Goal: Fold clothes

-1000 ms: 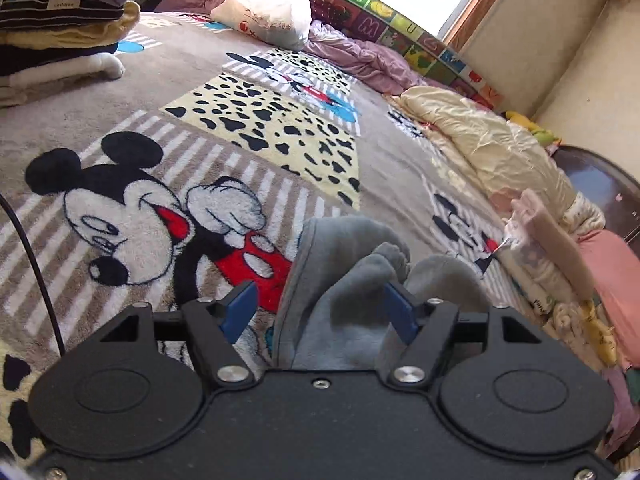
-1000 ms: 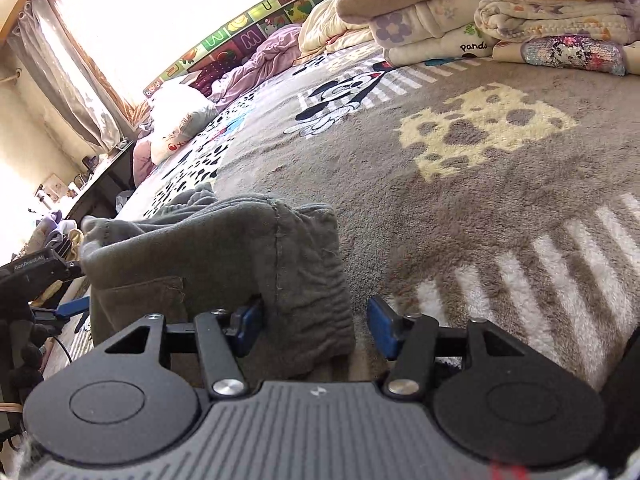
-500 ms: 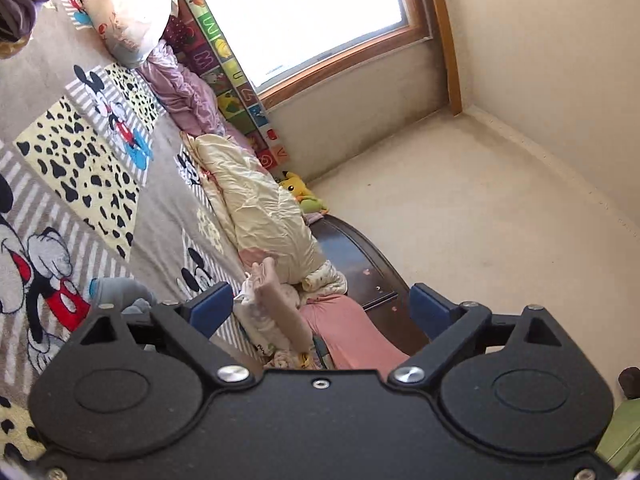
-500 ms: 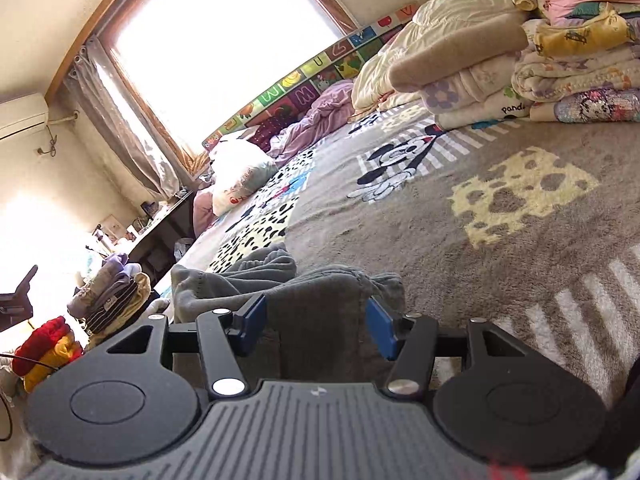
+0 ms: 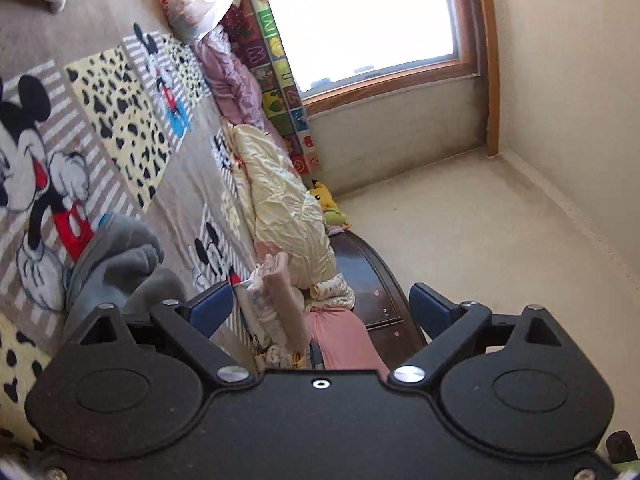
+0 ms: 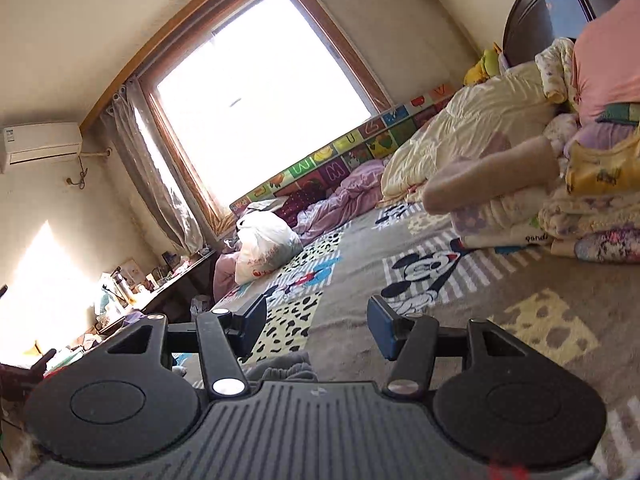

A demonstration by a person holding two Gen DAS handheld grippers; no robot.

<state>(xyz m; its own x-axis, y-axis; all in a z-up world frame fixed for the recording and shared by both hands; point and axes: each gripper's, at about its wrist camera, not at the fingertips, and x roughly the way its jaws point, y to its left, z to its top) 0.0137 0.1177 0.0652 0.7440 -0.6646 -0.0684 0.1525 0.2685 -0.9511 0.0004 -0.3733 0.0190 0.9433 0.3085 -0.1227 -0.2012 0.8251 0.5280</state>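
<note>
A grey garment (image 5: 116,264) lies bunched on the Mickey Mouse blanket (image 5: 132,92), left of my left gripper (image 5: 320,310). That gripper is open and empty, raised and turned toward the bed's head end. In the right wrist view only a small bit of the grey garment (image 6: 284,368) shows, just under and behind my right gripper (image 6: 318,328). The right gripper is open and empty, lifted above the blanket (image 6: 460,320).
A stack of folded clothes (image 6: 580,208) sits at the right by the dark headboard (image 6: 552,12). A cream quilt (image 5: 284,216), a purple sheet (image 5: 232,76) and a white bag (image 6: 266,250) lie along the window side. A cluttered desk (image 6: 152,296) stands left.
Both grippers have let go of the grey garment, opened wider and lifted away. The left one swung right toward the headboard; the right one tilted up toward the window.
</note>
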